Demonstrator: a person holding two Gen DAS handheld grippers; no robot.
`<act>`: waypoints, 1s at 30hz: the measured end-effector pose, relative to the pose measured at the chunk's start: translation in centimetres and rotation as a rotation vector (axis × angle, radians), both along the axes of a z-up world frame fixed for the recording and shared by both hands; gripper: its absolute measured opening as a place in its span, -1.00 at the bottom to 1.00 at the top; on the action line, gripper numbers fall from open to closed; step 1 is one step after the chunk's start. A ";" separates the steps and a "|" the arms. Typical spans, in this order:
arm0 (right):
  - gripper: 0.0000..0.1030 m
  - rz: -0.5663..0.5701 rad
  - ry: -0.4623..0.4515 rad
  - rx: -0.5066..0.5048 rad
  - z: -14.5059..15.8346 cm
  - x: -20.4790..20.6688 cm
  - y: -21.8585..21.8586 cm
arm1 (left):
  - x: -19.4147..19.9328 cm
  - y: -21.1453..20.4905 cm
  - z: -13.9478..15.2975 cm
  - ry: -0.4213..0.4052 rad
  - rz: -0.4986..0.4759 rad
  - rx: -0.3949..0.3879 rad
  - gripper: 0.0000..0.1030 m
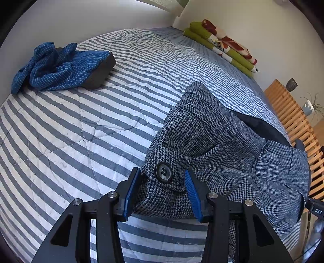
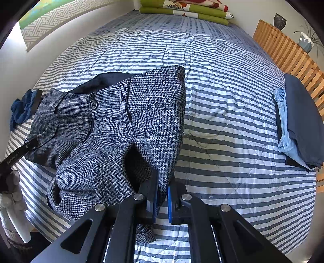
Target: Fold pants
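On the striped quilted bed cover point(image 2: 222, 113), seen from the right wrist, the houndstooth wool pants point(image 2: 121, 125) lie at nine o'clock, the stack of folded blue clothes point(image 2: 299, 121) at three, the folded green patterned blankets point(image 2: 186, 10) at twelve.

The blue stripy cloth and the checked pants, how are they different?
The blue stripy cloth is crumpled in a heap; the checked pants are spread out flatter. The cloth is bright blue with thin pale lines; the pants are grey and black houndstooth with buttons. Nothing holds the cloth, which is draped over a dark block; the right gripper pinches the pants, and the left gripper sits open around their edge. Both lie on the striped bedspread.
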State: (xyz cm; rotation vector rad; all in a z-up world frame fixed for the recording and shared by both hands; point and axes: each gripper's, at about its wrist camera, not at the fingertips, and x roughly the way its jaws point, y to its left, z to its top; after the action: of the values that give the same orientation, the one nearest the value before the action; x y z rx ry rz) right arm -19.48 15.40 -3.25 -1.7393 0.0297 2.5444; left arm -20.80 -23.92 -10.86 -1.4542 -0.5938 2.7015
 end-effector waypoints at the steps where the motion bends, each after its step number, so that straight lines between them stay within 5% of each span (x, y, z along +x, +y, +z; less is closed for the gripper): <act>1: -0.88 0.003 -0.002 0.002 -0.1 0.2 -0.1 | 0.2 0.0 0.1 0.001 -0.001 0.000 -0.06; 16: -0.85 0.052 -0.081 0.003 -3.8 2.5 -0.5 | 0.3 -2.1 2.2 0.033 0.042 0.004 -0.01; 23: -0.35 0.066 -0.028 -0.034 -1.7 3.4 1.1 | -1.3 -4.3 3.2 0.049 0.112 0.041 0.29; 30: 0.02 0.002 0.098 -0.159 1.1 0.5 4.4 | -5.7 -1.6 2.8 0.041 -0.048 0.108 0.64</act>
State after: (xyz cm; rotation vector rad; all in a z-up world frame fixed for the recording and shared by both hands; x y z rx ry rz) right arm -18.93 19.76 -2.11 -1.6621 0.2418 2.6936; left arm -26.47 -25.53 -8.03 -1.3656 -0.6810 2.6121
